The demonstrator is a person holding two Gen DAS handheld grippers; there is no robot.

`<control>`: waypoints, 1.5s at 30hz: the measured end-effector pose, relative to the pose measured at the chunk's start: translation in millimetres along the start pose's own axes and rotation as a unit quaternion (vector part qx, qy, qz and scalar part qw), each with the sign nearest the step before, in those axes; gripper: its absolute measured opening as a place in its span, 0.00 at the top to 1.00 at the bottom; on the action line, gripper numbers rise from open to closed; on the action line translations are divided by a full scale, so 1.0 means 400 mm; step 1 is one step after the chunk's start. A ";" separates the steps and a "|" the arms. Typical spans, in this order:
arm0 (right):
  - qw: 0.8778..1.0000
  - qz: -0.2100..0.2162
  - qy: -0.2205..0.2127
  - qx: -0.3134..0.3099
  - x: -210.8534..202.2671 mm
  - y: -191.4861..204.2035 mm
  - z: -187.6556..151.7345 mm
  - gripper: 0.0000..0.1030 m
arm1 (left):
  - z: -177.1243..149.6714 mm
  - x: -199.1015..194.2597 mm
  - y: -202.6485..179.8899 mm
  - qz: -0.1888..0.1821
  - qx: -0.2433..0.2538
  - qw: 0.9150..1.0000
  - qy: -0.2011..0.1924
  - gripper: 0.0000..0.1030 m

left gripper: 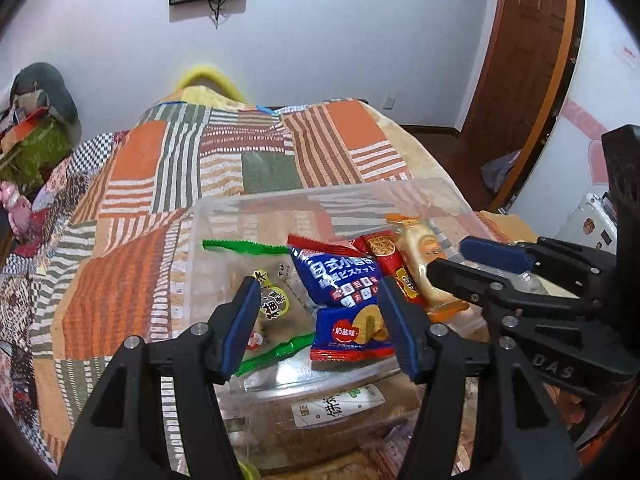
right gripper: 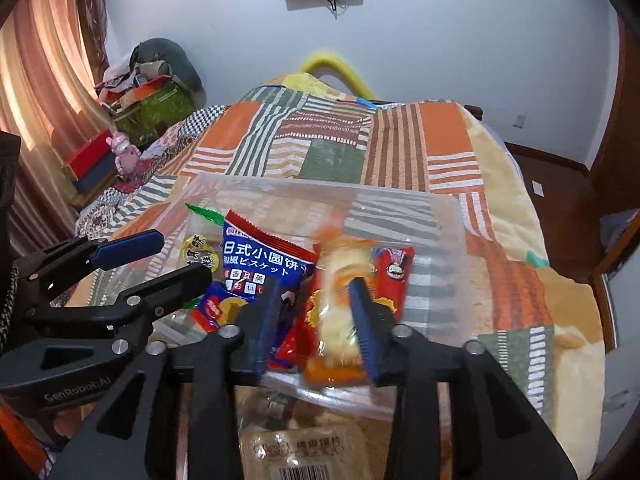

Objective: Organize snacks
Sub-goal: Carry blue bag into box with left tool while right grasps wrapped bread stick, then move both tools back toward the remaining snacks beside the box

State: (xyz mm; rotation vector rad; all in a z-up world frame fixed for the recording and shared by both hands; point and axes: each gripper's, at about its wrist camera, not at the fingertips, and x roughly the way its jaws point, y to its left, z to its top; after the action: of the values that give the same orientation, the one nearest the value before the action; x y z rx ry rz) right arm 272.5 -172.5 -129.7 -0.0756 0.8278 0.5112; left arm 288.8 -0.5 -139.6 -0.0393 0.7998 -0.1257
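Observation:
A clear plastic box sits on the bed with several snack packs inside: a big blue biscuit bag, a small blue-red pack, a green-edged clear pack, a red pack and a yellow-orange bread pack. My left gripper is open above the box's near side, empty. My right gripper is open, its jaws either side of the yellow bread pack, which looks blurred; it also shows in the left wrist view.
More packaged snacks lie in front of the box under the grippers. The patchwork quilt covers the bed. A cluttered side table stands left, a wooden door right.

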 end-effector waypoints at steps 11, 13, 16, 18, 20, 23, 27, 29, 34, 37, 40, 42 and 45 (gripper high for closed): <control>0.999 -0.025 -0.039 0.004 -0.138 -0.045 -0.018 0.48 | -0.013 -0.139 0.036 0.011 0.000 1.000 -0.025 0.32; 0.999 -0.033 -0.043 0.006 -0.164 -0.057 -0.031 0.46 | -0.022 -0.155 0.049 0.015 -0.001 1.000 -0.023 0.31; 0.998 -0.046 -0.041 0.008 -0.184 -0.077 -0.050 0.43 | -0.050 -0.174 0.071 0.022 -0.004 1.000 -0.012 0.30; 0.998 -0.056 -0.037 0.009 -0.194 -0.089 -0.067 0.42 | -0.075 -0.180 0.082 0.026 -0.005 1.000 -0.001 0.29; 0.997 -0.064 -0.030 0.012 -0.201 -0.105 -0.088 0.41 | -0.102 -0.181 0.089 0.025 -0.007 1.000 0.011 0.27; 0.997 -0.074 -0.018 0.026 -0.205 -0.131 -0.123 0.37 | -0.142 -0.181 0.086 0.022 -0.010 0.999 0.025 0.25; 0.996 -0.077 0.003 0.046 -0.199 -0.165 -0.168 0.31 | -0.194 -0.169 0.069 0.012 -0.014 0.999 0.044 0.23; 0.995 -0.076 0.015 0.057 -0.183 -0.178 -0.192 0.24 | -0.218 -0.158 0.052 0.012 -0.011 0.998 0.052 0.23; 0.994 -0.072 0.038 0.070 -0.146 -0.196 -0.219 0.24 | -0.252 -0.128 0.021 0.009 -0.001 0.998 0.068 0.23; 0.993 -0.064 0.047 0.082 -0.119 -0.202 -0.222 0.24 | -0.262 -0.108 0.011 0.009 -0.001 0.997 0.075 0.23; 0.993 -0.059 0.054 0.088 -0.090 -0.204 -0.214 0.24 | -0.272 -0.090 0.008 -0.001 -0.012 0.997 0.081 0.23; 0.993 -0.058 0.059 0.087 -0.070 -0.199 -0.208 0.24 | -0.275 -0.085 0.005 -0.003 -0.015 0.997 0.080 0.23; 0.992 -0.059 0.069 0.083 -0.045 -0.193 -0.212 0.24 | -0.277 -0.080 -0.003 -0.001 -0.011 0.997 0.074 0.23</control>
State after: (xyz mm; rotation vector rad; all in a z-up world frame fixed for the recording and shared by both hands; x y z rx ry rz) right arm 240.2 -269.4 -184.6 -0.0060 0.9914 0.3264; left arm 187.3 3.9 -193.9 -0.0514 0.9500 -0.1230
